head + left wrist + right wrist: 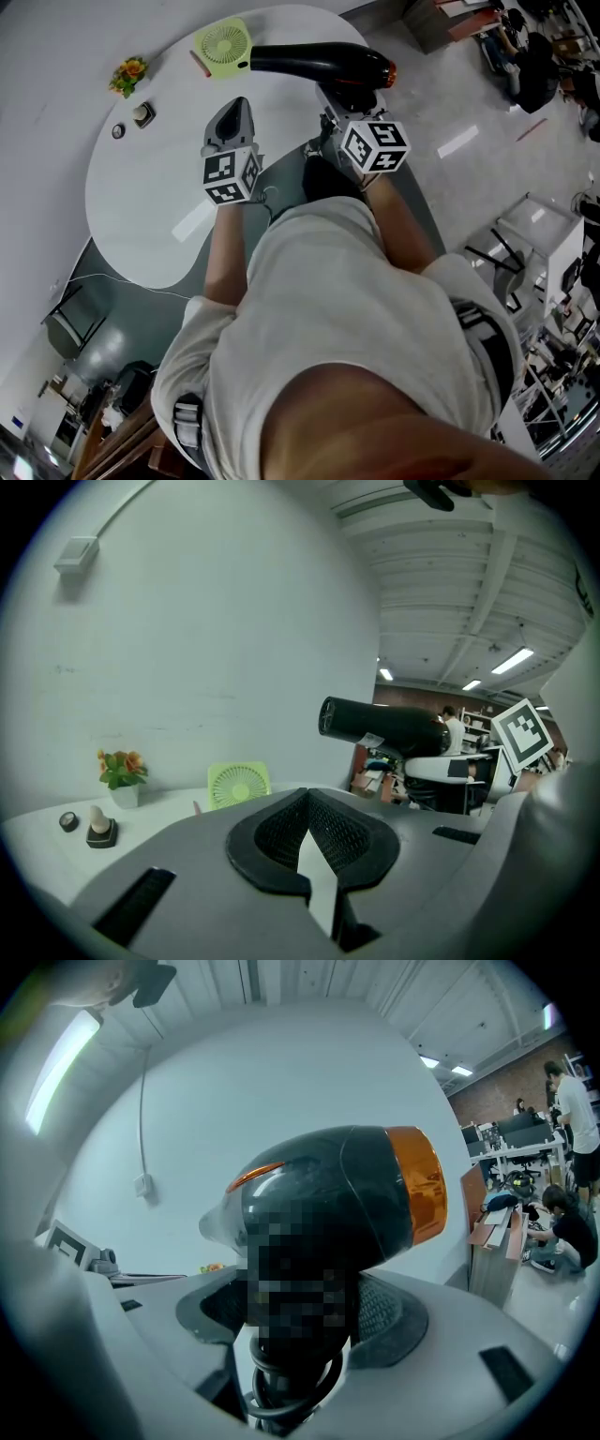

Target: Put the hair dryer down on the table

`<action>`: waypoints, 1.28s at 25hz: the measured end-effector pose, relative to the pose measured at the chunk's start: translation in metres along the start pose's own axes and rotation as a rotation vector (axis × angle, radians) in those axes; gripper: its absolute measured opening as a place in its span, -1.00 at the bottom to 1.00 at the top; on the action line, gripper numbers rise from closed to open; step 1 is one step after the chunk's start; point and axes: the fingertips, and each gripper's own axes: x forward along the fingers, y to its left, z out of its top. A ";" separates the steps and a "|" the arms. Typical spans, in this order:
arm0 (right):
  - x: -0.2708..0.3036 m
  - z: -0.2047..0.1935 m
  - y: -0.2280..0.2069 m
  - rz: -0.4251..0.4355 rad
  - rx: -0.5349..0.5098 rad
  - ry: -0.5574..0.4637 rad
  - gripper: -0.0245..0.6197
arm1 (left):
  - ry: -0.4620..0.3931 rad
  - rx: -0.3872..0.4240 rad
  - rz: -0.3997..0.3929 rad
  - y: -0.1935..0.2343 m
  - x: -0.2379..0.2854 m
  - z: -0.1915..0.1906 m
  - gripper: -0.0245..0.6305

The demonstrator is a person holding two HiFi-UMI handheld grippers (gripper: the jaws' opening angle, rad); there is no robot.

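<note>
Right gripper view: hair dryer (328,1194) handle clamped in right gripper (302,1314); left gripper (312,841) closed.

One black hair dryer (319,62), one green desk fan (223,45), one small pot of flowers (128,75), one slim red stick (200,63), one pale knob on a dark base (142,114), one small round dark object (118,131), two grippers, the left gripper (234,105) and the right gripper (342,94), one white worktop (150,216).
</note>
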 end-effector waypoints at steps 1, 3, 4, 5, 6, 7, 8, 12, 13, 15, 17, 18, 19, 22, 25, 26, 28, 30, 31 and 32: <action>0.005 0.000 -0.003 0.002 0.006 0.009 -0.02 | 0.007 -0.008 0.000 0.000 0.005 0.000 -0.87; 0.012 -0.002 -0.011 0.005 0.019 0.026 -0.02 | 0.019 -0.019 0.002 -0.001 0.016 0.000 -0.87; 0.016 -0.003 -0.014 0.005 0.024 0.033 -0.02 | 0.025 -0.024 0.002 -0.001 0.022 -0.001 -0.87; 0.020 -0.005 -0.017 0.006 0.029 0.040 -0.02 | 0.032 -0.029 0.004 0.000 0.028 -0.003 -0.87; 0.025 -0.007 -0.020 0.007 0.035 0.048 -0.02 | 0.039 -0.035 0.007 0.002 0.034 -0.005 -0.87; 0.031 -0.009 -0.023 0.010 0.041 0.057 -0.02 | 0.045 -0.040 0.011 0.005 0.039 -0.008 -0.87; 0.036 -0.011 -0.025 0.013 0.049 0.066 -0.02 | 0.052 -0.044 0.015 0.007 0.045 -0.010 -0.87; 0.053 -0.017 -0.037 0.013 0.084 0.105 -0.02 | 0.078 -0.055 0.030 0.012 0.062 -0.017 -0.87; 0.056 -0.018 -0.040 0.010 0.091 0.113 -0.02 | 0.084 -0.058 0.032 0.013 0.065 -0.018 -0.87; 0.061 -0.023 -0.047 -0.001 0.103 0.129 -0.02 | 0.095 -0.062 0.037 0.015 0.072 -0.023 -0.87; 0.067 -0.029 -0.053 -0.011 0.118 0.145 -0.02 | 0.105 -0.067 0.042 0.019 0.078 -0.028 -0.87; 0.070 -0.032 -0.054 -0.014 0.126 0.155 -0.03 | 0.110 -0.070 0.046 0.021 0.080 -0.031 -0.87; 0.073 -0.035 -0.056 -0.016 0.134 0.166 -0.03 | 0.116 -0.074 0.051 0.022 0.081 -0.034 -0.87; 0.079 -0.041 -0.063 -0.027 0.153 0.197 -0.03 | 0.129 -0.091 0.061 0.025 0.088 -0.040 -0.87; 0.085 -0.046 -0.069 -0.040 0.170 0.223 -0.03 | 0.142 -0.102 0.065 0.026 0.096 -0.047 -0.87; 0.087 -0.047 -0.071 -0.045 0.174 0.231 -0.03 | 0.146 -0.105 0.066 0.026 0.098 -0.049 -0.87; 0.092 -0.050 -0.077 -0.052 0.180 0.247 -0.03 | 0.153 -0.109 0.070 0.026 0.104 -0.051 -0.87; 0.097 -0.052 -0.081 -0.062 0.188 0.264 -0.03 | 0.159 -0.113 0.073 0.027 0.109 -0.053 -0.87; 0.100 -0.054 -0.083 -0.068 0.194 0.273 -0.03 | 0.162 -0.115 0.075 0.028 0.110 -0.053 -0.87; 0.102 -0.055 -0.085 -0.073 0.201 0.281 -0.03 | 0.166 -0.118 0.076 0.028 0.111 -0.054 -0.87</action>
